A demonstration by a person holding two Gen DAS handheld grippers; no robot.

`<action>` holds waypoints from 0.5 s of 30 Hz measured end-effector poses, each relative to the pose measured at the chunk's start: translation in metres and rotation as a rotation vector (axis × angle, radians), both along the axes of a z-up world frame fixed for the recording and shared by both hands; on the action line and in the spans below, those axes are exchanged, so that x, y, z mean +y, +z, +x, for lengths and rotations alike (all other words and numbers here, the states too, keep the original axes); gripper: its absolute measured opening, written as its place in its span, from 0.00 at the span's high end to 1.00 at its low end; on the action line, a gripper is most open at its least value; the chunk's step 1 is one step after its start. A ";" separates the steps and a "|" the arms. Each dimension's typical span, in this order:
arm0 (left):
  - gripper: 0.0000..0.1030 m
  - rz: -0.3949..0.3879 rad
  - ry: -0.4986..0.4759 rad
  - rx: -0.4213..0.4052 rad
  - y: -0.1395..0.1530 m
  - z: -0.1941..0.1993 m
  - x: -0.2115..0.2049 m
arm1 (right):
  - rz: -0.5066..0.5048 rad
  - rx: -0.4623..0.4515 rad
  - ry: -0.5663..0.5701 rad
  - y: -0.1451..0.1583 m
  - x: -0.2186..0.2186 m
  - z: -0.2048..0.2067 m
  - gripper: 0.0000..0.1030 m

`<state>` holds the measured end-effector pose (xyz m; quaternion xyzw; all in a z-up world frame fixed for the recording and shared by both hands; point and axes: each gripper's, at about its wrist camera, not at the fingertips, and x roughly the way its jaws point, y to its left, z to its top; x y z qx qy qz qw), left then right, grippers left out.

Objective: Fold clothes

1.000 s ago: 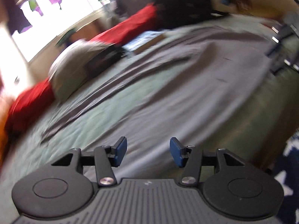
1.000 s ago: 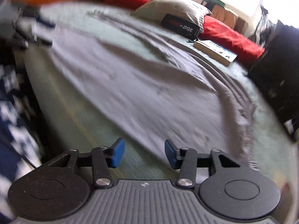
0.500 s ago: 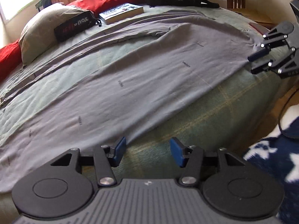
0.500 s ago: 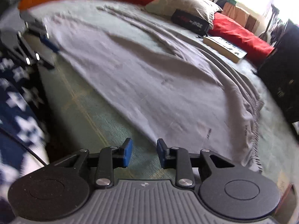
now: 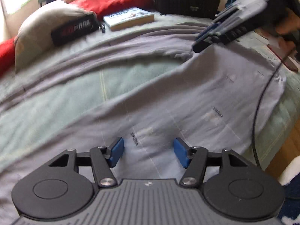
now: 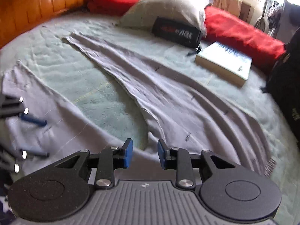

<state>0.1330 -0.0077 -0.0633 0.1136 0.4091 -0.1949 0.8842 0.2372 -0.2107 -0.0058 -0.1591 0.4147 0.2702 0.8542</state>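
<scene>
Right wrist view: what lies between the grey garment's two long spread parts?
Bare pale green bedspread separates the two parts of the grey fabric garment; nothing rests on that stretch in the right wrist view.

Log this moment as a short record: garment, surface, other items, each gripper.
garment: grey trousers spread flat, legs apart
surface: bed with pale green cover
other items: book, black pouch, grey pillow, red cushions
left gripper: over the trousers, jaws opening, nothing between them
right gripper: over the crotch area, narrow gap, nothing held
</scene>
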 end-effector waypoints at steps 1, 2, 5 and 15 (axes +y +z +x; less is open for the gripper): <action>0.39 -0.012 -0.006 -0.002 0.000 -0.002 0.002 | -0.010 0.018 -0.005 -0.005 0.005 0.008 0.67; 0.38 -0.020 -0.012 -0.002 0.000 -0.002 0.004 | -0.026 0.031 -0.009 -0.010 0.009 0.014 0.67; 0.37 -0.032 -0.023 -0.004 -0.001 -0.003 0.005 | -0.074 0.065 -0.020 -0.024 0.021 0.032 0.68; 0.34 -0.054 -0.043 -0.015 0.001 -0.005 0.011 | -0.040 -0.031 -0.134 -0.009 0.012 0.054 0.96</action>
